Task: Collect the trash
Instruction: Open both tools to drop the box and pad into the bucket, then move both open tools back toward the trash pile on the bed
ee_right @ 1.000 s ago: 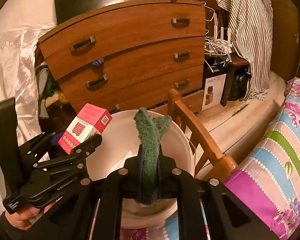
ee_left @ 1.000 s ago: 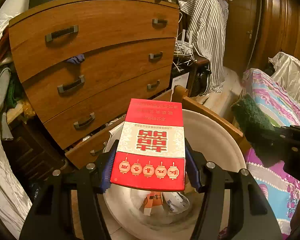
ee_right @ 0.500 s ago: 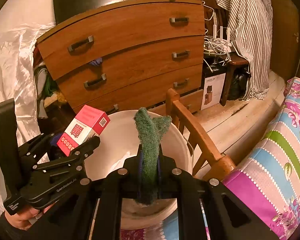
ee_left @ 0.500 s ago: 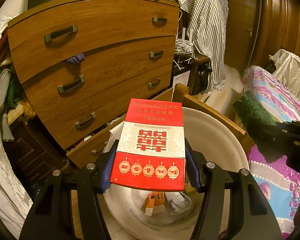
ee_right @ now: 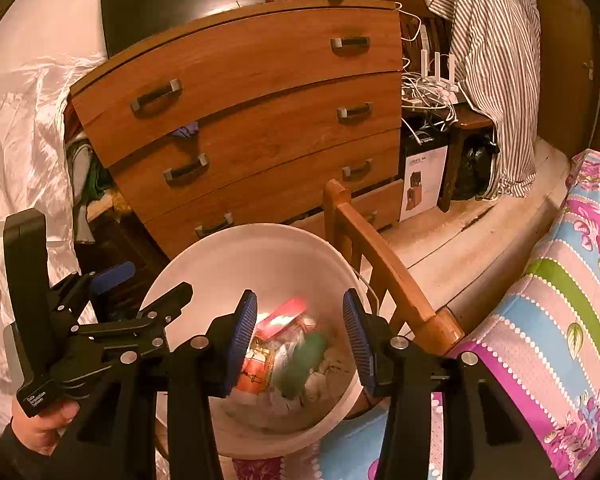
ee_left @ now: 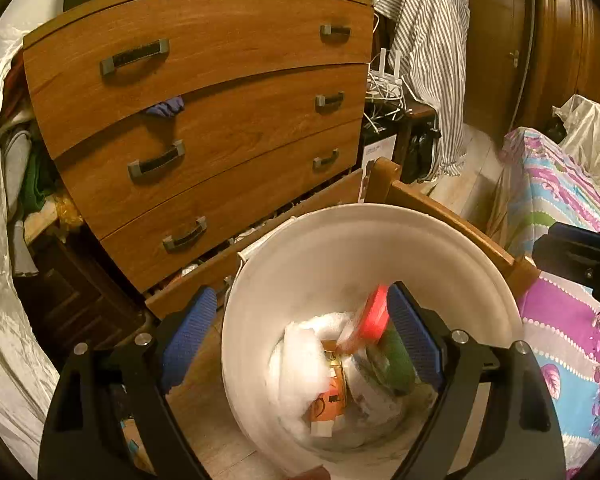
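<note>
From the left wrist camera, the left gripper (ee_left: 300, 332) has its 2 jaws wide apart and nothing is held in them. Its blue pads (ee_left: 188, 332) sit on each side of a big white bucket (ee_left: 380, 228). The red box (ee_left: 374, 314) is down inside the bucket, below the jaws and close to the right pad. It looks blurry. The green scrub pad (ee_left: 396, 364) lies in the bucket too, just under the red box. White fluffy stuff (ee_left: 300, 360) and an orange packet (ee_left: 332, 396) are also in there. Behind the bucket stands a brown dresser (ee_left: 204, 112) with 4 drawers, and the lowest one is pulled out a bit. A bed cover with flowers (ee_left: 572, 320) is on the right.

From the right wrist camera, the right gripper (ee_right: 300, 340) also has its 2 jaws apart and holds nothing. The bucket (ee_right: 260, 240) is right below it. The red box (ee_right: 282, 316) and the green scrub pad (ee_right: 300, 364) show between the 2 blue pads, down in the bucket, both blurry. The left gripper (ee_right: 144, 288) is on the left side, over the bucket's edge, with its jaws apart. A wooden chair (ee_right: 380, 268) touches the bucket's right side. A striped shirt (ee_right: 496, 60) hangs behind.
</note>
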`<action>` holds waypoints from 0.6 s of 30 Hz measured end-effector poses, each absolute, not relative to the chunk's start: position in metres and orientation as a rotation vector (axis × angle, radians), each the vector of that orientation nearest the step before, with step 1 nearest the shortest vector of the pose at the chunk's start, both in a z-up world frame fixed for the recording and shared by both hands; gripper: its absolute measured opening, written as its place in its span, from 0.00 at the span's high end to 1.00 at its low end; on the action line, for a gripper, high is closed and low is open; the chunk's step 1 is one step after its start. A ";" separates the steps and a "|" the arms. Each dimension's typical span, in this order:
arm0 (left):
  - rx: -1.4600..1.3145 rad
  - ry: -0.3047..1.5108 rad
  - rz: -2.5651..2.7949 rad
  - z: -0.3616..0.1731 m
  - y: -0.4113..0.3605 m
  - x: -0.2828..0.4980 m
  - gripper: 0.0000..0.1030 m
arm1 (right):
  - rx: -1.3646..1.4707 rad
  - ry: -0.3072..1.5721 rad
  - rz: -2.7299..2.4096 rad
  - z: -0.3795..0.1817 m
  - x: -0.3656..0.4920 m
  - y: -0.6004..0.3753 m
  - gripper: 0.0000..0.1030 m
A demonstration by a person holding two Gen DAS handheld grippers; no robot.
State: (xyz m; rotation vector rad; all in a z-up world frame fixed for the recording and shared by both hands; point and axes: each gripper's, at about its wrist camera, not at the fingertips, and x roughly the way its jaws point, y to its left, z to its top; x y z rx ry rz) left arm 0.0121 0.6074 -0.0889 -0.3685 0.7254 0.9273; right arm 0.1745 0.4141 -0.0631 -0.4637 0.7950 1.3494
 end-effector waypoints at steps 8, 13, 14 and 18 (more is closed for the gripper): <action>-0.359 0.715 0.922 -0.083 0.599 0.013 0.19 | -0.445 0.797 1.347 -0.062 0.179 0.404 0.55; -0.313 0.709 0.903 -0.077 0.578 0.020 0.19 | -0.401 0.778 1.347 -0.056 0.184 0.376 0.55; -0.307 0.707 0.893 -0.075 0.572 0.023 0.19 | -0.391 0.772 1.344 -0.055 0.185 0.368 0.55; -0.279 0.697 0.847 -0.071 0.544 0.034 0.19 | -0.351 0.713 1.311 -0.046 0.192 0.321 0.55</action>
